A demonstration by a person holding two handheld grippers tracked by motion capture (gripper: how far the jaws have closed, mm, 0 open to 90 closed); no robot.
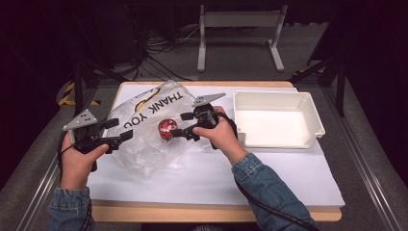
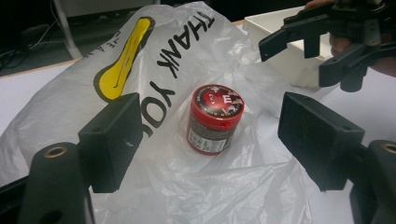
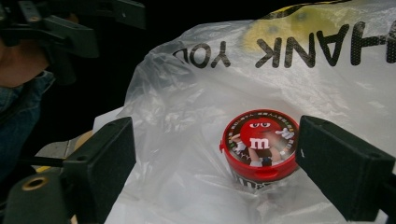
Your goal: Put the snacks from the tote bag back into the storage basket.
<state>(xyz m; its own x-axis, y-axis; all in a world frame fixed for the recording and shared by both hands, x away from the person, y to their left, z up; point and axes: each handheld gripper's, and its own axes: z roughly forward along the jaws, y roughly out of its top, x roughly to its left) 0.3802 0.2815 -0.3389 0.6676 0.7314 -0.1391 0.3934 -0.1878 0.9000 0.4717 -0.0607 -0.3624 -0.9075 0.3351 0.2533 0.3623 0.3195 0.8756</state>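
Observation:
A clear plastic bag [image 1: 144,144] printed "THANK YOU" lies spread on the left half of the white table. A small jar with a red lid [image 1: 167,129] stands upright on the bag [image 2: 196,51], and its lid picture faces up [image 3: 260,140]. My left gripper [image 1: 119,129] hovers at the bag's left edge, open, with the jar [image 2: 215,119] ahead of its wide-apart jaws. My right gripper [image 1: 181,124] is just right of the jar, open, pads clear of it. Each gripper also shows in the other's view: the right gripper [image 2: 303,58] and the left gripper [image 3: 100,25].
A white rectangular tray [image 1: 312,115] sits at the table's back right with nothing in it. The table's front edge [image 1: 216,211] is wooden. Beyond the far edge are a dark floor, cables and a white stand [image 1: 240,21].

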